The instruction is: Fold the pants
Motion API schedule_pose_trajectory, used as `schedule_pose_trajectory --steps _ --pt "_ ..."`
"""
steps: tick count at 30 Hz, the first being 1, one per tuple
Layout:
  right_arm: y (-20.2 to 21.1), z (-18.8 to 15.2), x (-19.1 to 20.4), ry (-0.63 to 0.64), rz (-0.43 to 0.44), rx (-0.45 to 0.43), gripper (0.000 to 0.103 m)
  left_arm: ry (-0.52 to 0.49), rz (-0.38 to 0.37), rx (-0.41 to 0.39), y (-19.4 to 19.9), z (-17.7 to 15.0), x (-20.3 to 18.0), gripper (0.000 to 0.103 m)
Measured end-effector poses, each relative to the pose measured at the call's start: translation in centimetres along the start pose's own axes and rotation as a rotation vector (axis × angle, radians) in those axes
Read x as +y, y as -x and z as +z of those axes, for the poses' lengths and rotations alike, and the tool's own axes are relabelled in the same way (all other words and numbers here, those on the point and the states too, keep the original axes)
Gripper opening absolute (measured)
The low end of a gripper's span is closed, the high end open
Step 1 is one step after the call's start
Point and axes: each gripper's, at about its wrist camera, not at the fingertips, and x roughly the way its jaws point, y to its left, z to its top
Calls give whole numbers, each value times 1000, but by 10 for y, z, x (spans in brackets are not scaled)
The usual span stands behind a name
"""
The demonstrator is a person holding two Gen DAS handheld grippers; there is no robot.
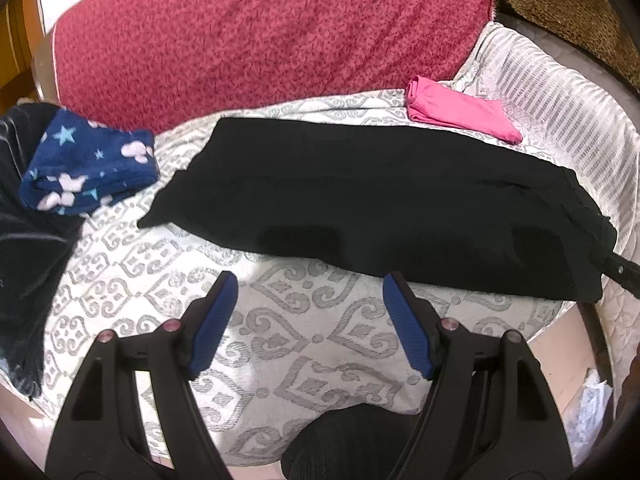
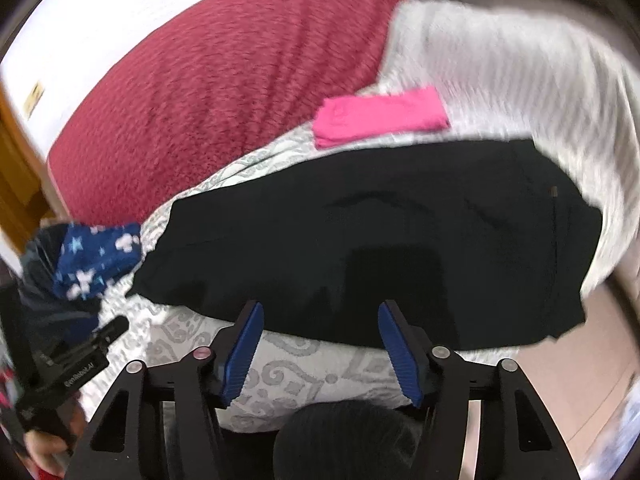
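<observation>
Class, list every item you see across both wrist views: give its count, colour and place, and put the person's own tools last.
black pants: one, black, laid lengthwise across the bed's middle
pink garment: one, pink, folded, behind the pants
star-print garment: one, navy with pale stars, folded, left of the pants
dark clothing: pile, dark blue-black, far left
patterned bedspread: one, white and grey, under everything
red blanket: one, red, at the back
left gripper: one, black with blue pads, open, empty
right gripper: one, same colours, open, empty, at the pants' near edge
</observation>
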Motion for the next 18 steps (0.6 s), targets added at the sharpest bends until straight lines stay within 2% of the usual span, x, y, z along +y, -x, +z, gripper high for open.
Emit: schedule_pose_trajectory --steps 5,11,13,15,18 --pt "-2 -5 -70 -246 29 29 57 58 5 33 -19 0 23 75" --pt "-1 -22 -145 -453 -28 48 58 60 34 59 -39 5 31 75" --pt "-3 -29 -158 -501 -17 65 58 68 33 71 -47 6 34 75" --pt "-12 -34 -170 -558 29 87 58 79 25 86 -55 7 36 75" --pt "-28 -38 -173 -640 70 115 59 89 20 107 -66 7 38 75"
